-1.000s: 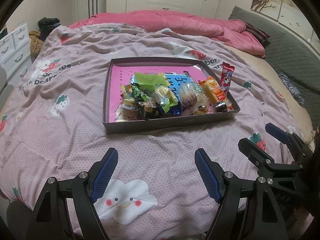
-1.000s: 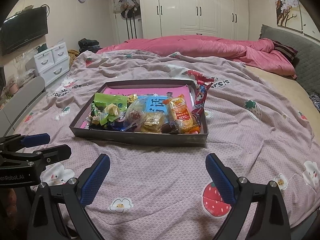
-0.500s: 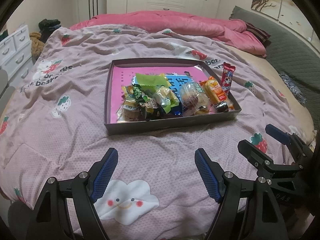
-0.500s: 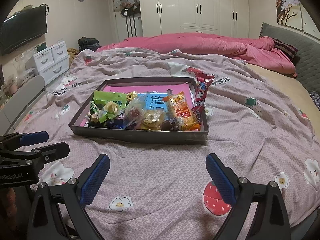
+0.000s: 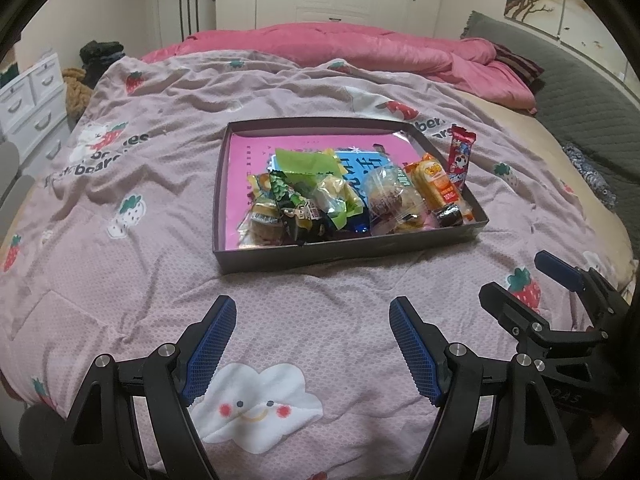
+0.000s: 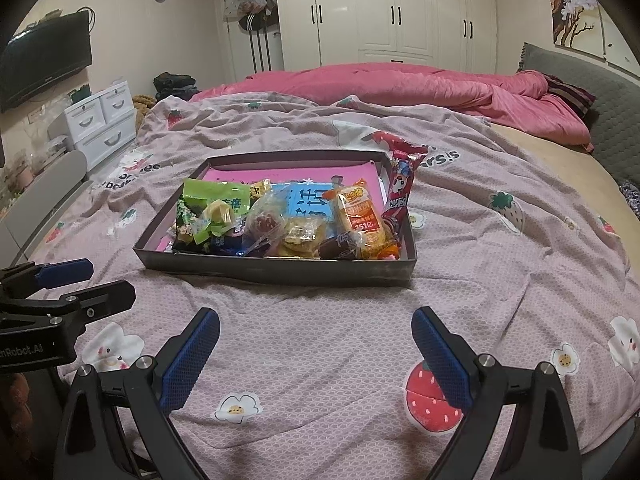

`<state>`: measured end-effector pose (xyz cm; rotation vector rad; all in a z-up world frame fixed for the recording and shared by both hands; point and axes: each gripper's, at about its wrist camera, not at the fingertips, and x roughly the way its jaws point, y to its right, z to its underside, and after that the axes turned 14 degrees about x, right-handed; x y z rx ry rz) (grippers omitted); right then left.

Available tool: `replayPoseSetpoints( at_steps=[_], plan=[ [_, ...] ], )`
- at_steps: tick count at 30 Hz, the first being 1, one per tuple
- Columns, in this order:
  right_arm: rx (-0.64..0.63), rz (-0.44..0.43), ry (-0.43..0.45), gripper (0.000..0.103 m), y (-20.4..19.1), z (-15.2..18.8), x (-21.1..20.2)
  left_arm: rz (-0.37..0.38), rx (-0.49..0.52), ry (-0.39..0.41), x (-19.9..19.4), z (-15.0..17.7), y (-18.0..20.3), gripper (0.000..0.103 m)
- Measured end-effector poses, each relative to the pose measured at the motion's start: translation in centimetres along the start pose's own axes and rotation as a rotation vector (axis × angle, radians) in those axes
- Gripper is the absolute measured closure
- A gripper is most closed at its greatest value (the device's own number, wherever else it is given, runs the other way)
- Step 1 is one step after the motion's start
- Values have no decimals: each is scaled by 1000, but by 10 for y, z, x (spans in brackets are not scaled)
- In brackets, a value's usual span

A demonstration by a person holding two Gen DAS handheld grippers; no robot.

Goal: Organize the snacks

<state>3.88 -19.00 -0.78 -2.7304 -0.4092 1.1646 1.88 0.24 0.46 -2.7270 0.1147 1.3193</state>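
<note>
Moved: nothing; both grippers hold station.
Jaws: left gripper [image 5: 312, 344] and right gripper [image 6: 316, 360] wide, empty.
Snack tray [image 5: 352, 252]: ahead of both, long axis crosswise, neither nearer.

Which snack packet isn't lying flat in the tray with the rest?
The red stick packet: it leans upright against the tray's right wall, its top above the rim. The other snacks lie piled inside.

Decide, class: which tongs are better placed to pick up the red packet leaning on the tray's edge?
Probably the right tongs. The red packet leans on the tray wall at its right side, the side nearer them. The left tongs, also open and empty, would have to cross over the tray.
</note>
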Motion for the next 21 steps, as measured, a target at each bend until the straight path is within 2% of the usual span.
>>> replayPoseSetpoints(
  at_steps=[13, 21],
  plan=[
    [11, 1, -8, 6, 3, 0, 7, 7, -28, 31, 2, -4, -6, 23],
    [31, 12, 18, 6, 12, -8, 12, -32, -71, 111, 2, -12, -27, 23]
  ],
)
